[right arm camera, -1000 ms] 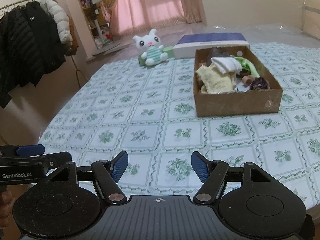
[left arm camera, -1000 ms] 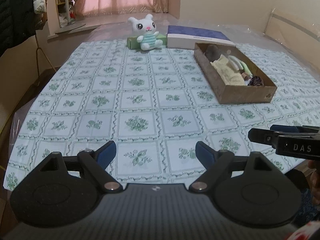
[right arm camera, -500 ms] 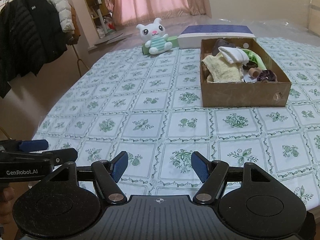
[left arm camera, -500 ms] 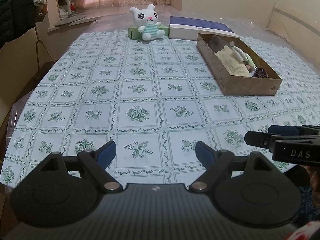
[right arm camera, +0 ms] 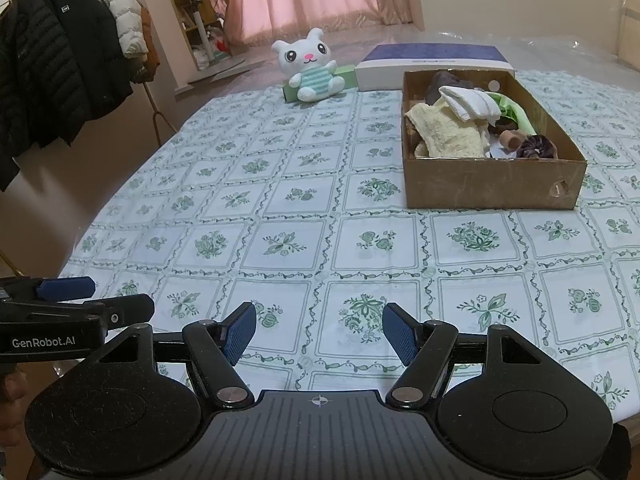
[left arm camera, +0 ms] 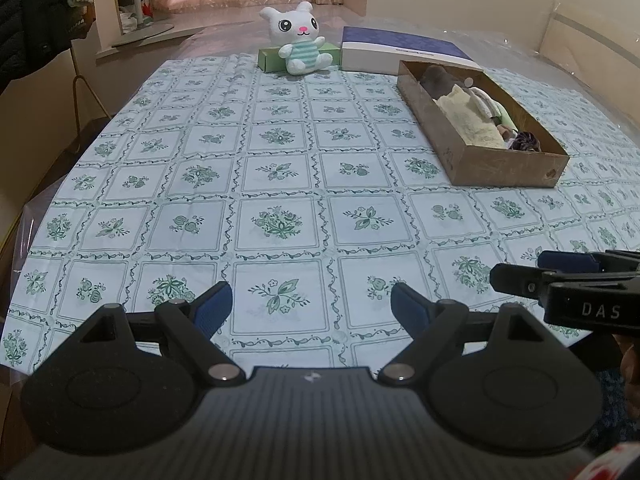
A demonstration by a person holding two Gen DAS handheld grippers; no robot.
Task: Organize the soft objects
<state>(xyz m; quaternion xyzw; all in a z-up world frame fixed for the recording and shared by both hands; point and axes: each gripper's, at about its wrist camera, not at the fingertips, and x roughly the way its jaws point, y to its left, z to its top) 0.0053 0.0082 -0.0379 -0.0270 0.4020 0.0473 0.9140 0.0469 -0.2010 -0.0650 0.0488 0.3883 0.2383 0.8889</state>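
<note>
A brown cardboard box stands on the right of the table. It holds soft items: a yellow towel, a white cloth, a green cloth and a dark scrunchie. A white plush bunny sits at the far edge. My left gripper is open and empty above the near table edge. My right gripper is open and empty beside it, to the right.
The table has a green floral cloth. A green box lies behind the bunny and a blue-and-white box beside it. Coats hang on a rack at the left.
Both grippers have drawn back and risen a little, so the table looks lower and more of the near edge shows. Both stay open and empty.
</note>
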